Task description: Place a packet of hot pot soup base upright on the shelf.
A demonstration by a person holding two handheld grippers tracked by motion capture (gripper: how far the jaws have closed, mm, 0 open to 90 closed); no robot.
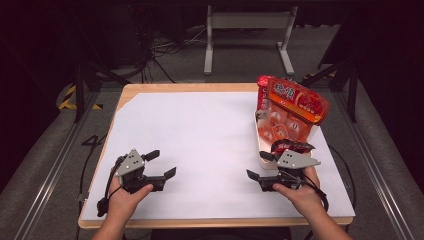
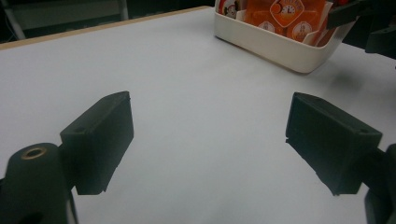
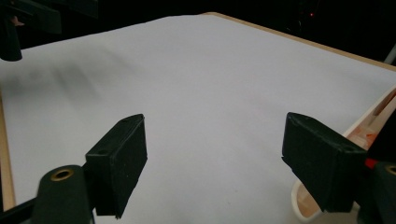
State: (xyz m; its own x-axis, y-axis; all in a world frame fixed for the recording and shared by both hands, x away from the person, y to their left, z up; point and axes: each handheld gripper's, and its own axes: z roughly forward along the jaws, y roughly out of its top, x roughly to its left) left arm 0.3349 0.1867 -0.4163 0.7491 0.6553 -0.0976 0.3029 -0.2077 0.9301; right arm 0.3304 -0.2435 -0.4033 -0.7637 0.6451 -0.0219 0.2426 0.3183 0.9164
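The white basket (image 1: 262, 146) stands at the right side of the table (image 1: 200, 87), on the white sheet (image 1: 200, 140) that covers most of it; it holds orange snack packs (image 1: 280, 122) standing in a row, a large orange-red bag (image 1: 297, 102) leaning at the far end, and a dark red wrapper (image 1: 290, 146) at the near end, just above the right gripper (image 1: 257, 166); that gripper sits low over the sheet, just beside the near end of the basket, with its jaws spread wide and nothing between them; in the right gripper view the basket's rim (image 3: 369, 116) shows just past the right-hand jaw, apart from it as far as I can tell. The left gripper (image 1: 162, 164) rests low over the sheet at the near left, well apart from the basket, its jaws likewise spread and empty; the left gripper view looks across bare sheet to the basket (image 2: 275, 44) at the far side.

Judging from this, the packing looks done or nearly so: every pack in sight is in the basket, none lies loose on the sheet, and both hands are empty; what remains, if anything, seems only to draw back from the basket.
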